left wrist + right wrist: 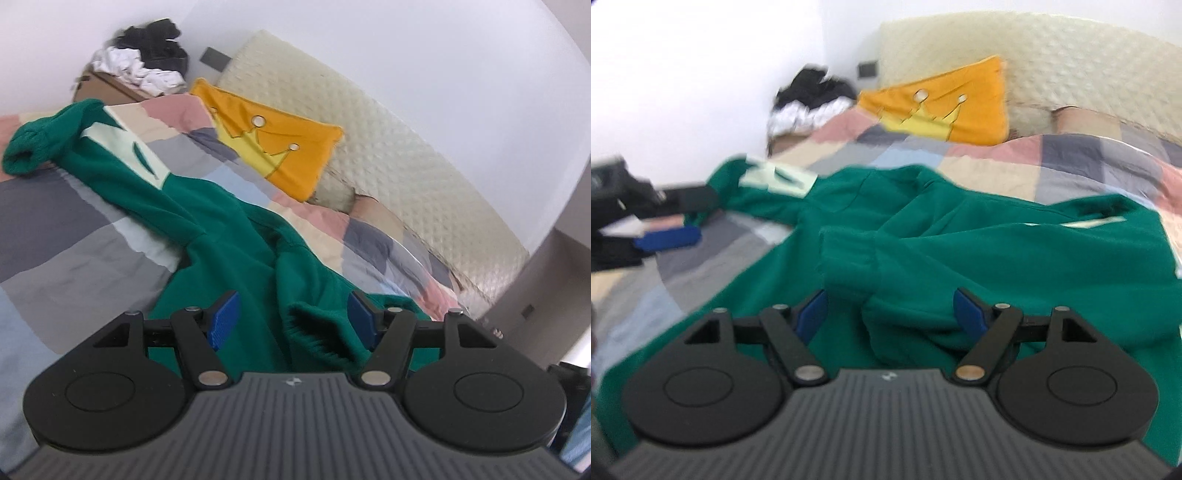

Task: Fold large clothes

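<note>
A large green sweatshirt (221,229) with a pale patch (129,147) on one sleeve lies crumpled on the patchwork quilt (74,236). My left gripper (293,319) hangs low over its near part, jaws apart; a ribbed cuff (317,332) lies between the blue pads, close to the right one and not pinched. In the right wrist view the sweatshirt (997,251) spreads across the bed. My right gripper (890,314) is open over a folded sleeve (905,325) that lies loose between its pads. The left gripper (679,218) shows at the far left, open beside the patched sleeve (775,177).
An orange cushion (280,144) with a yellow crown leans on the cream padded headboard (406,166). Behind the bed's far corner a cardboard box (107,86) holds black and white clothes (147,55). White walls stand behind. Bare quilt (1071,155) shows beyond the sweatshirt.
</note>
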